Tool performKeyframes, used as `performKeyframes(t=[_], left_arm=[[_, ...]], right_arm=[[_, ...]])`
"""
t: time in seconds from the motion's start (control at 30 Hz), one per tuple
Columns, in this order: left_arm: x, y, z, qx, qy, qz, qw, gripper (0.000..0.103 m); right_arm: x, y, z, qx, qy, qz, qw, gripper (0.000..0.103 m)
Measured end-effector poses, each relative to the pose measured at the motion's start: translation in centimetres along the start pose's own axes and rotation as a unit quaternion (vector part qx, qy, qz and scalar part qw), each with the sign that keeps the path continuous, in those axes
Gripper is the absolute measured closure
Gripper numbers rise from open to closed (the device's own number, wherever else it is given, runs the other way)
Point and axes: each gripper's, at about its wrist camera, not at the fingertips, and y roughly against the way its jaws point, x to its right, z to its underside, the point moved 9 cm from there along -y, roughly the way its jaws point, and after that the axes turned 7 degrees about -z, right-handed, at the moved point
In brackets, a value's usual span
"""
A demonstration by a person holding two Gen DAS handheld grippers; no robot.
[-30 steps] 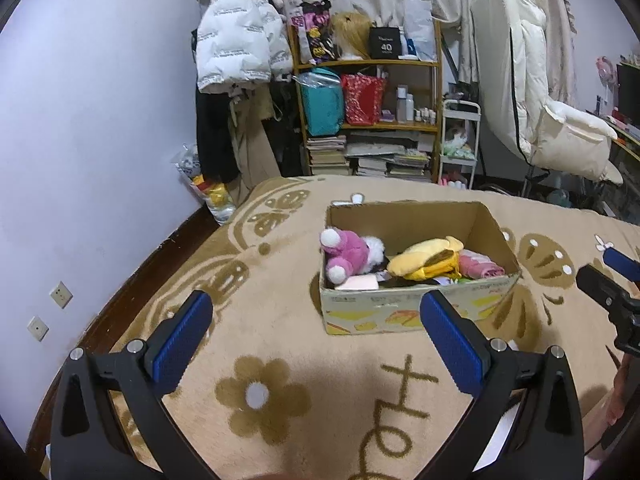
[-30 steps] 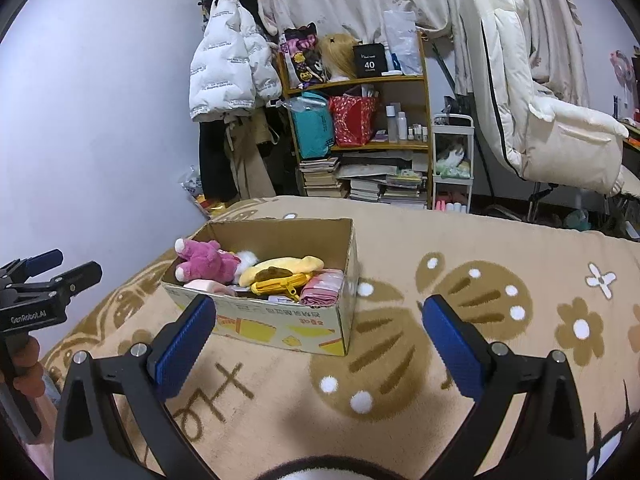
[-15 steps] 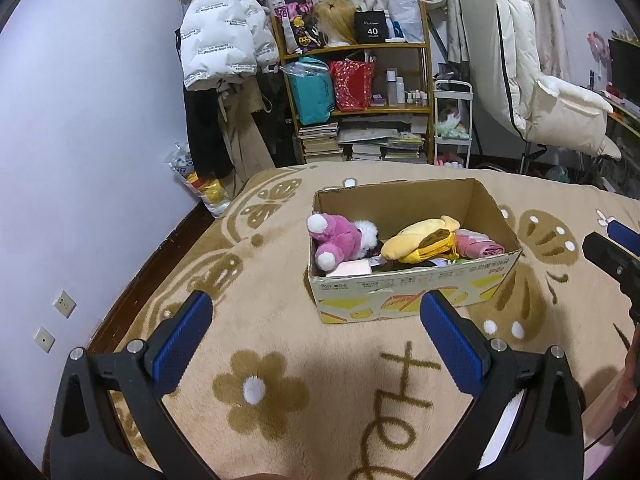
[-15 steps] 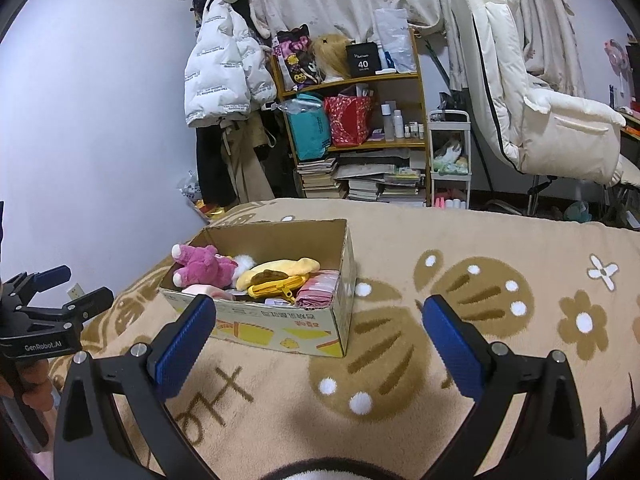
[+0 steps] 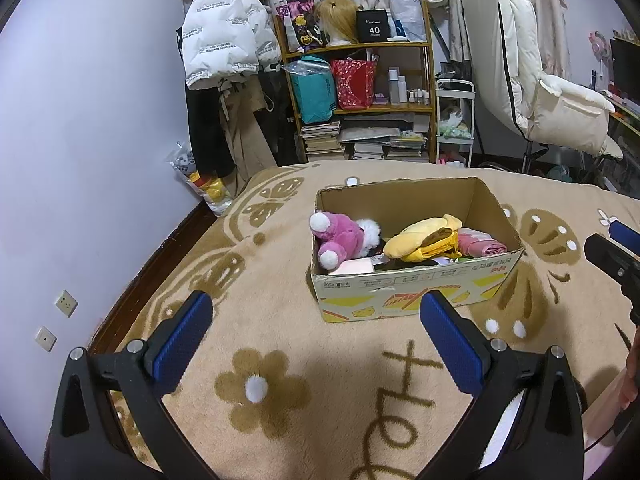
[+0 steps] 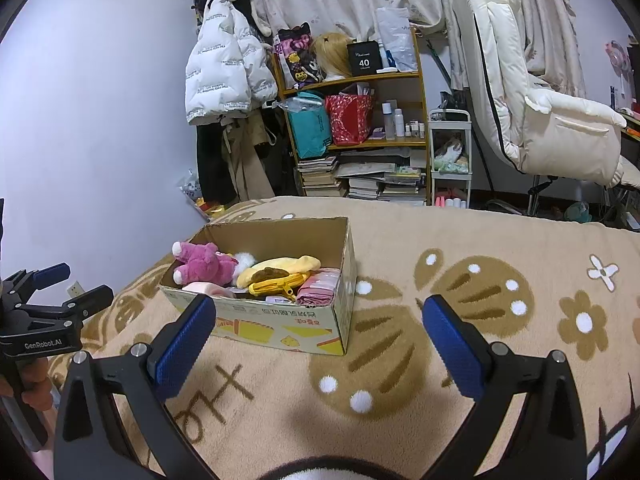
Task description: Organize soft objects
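An open cardboard box (image 5: 416, 292) (image 6: 280, 326) stands on the tan blanket. In it lie a pink plush toy (image 5: 340, 238) (image 6: 204, 266), a yellow plush (image 5: 424, 236) (image 6: 280, 270), a yellow pouch (image 6: 276, 286) and a pink folded cloth (image 5: 480, 244) (image 6: 318, 290). My left gripper (image 5: 316, 328) is open and empty, held above the blanket in front of the box. My right gripper (image 6: 320, 334) is open and empty, to the right of the box. The right gripper also shows at the right edge of the left wrist view (image 5: 616, 256); the left gripper shows at the left edge of the right wrist view (image 6: 48, 312).
The tan blanket (image 5: 280, 360) with brown flower and butterfly patterns covers the bed. A wooden shelf (image 5: 360, 96) with bags and books stands behind, a white puffer jacket (image 5: 220, 28) hangs at left, a white recliner chair (image 5: 540, 88) at right.
Both grippers have pulled back and risen slightly, so the box looks a little farther and higher in each view. Jaws stay open. The box contents have not moved.
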Motion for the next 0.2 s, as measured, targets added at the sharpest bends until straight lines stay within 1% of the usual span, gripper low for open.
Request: performKeyframes(t=[0.2], left_arm=[[-0.08,0.01,0.0,-0.001,0.0,0.0,1.0,0.0]], right_arm=[[0.06,0.01,-0.02,0.0,0.0,0.0,1.0,0.0]])
